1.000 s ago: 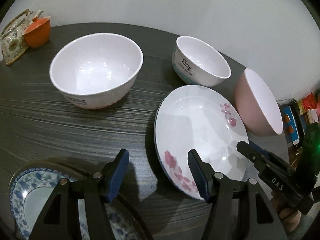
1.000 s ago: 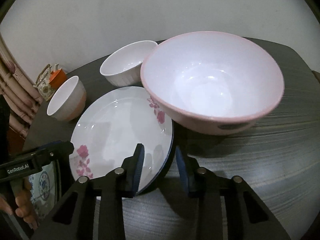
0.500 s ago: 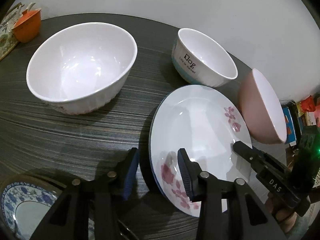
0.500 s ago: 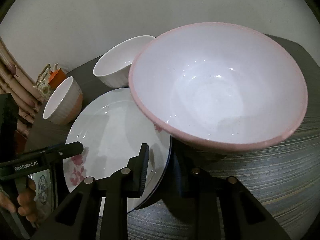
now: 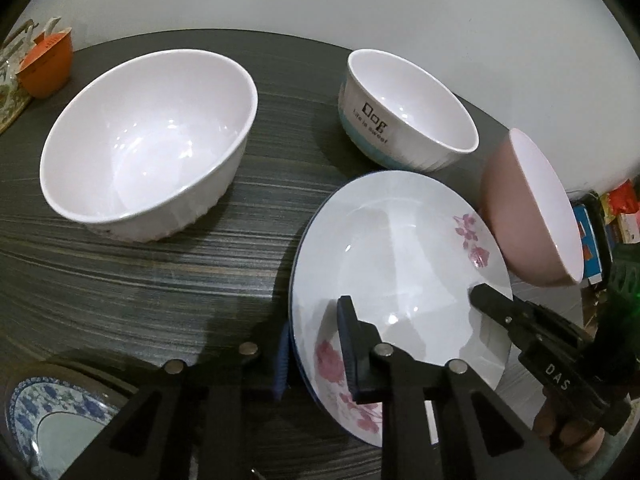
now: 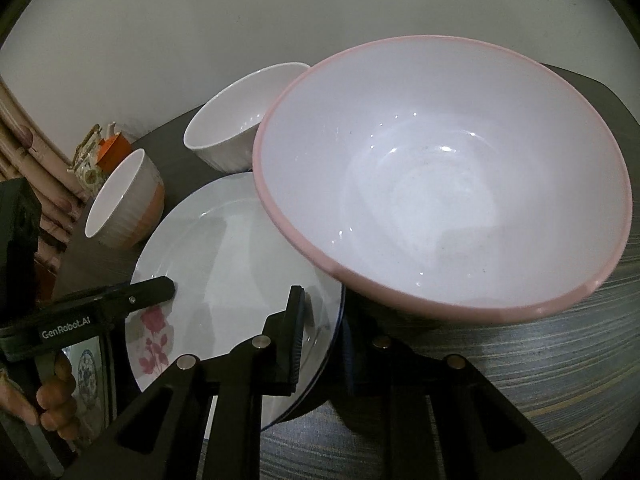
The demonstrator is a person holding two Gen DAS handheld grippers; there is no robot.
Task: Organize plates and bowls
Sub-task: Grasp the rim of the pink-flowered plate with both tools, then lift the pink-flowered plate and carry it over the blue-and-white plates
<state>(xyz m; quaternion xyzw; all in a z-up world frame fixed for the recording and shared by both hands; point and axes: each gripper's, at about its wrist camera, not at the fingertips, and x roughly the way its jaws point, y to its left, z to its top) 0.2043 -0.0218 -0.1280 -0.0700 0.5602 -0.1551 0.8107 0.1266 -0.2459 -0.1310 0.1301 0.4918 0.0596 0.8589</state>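
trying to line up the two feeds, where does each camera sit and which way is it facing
Left wrist: on the left gripper, angled down over the table; jaws closing on the flowered plate's near-left rim; the right gripper shows.
Right wrist: on the right gripper, angled down; jaws closing on the plate's opposite rim, pink bowl ahead; the left gripper and a hand show.
Shared: plate, pink bowl, both grippers.

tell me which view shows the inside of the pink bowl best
The right wrist view: the pink bowl fills the frame with its white inside and pink rim facing the camera. The left wrist view shows it edge-on at the right, mostly its pink outer wall and a thin slice of the inside, beside the flowered plate.
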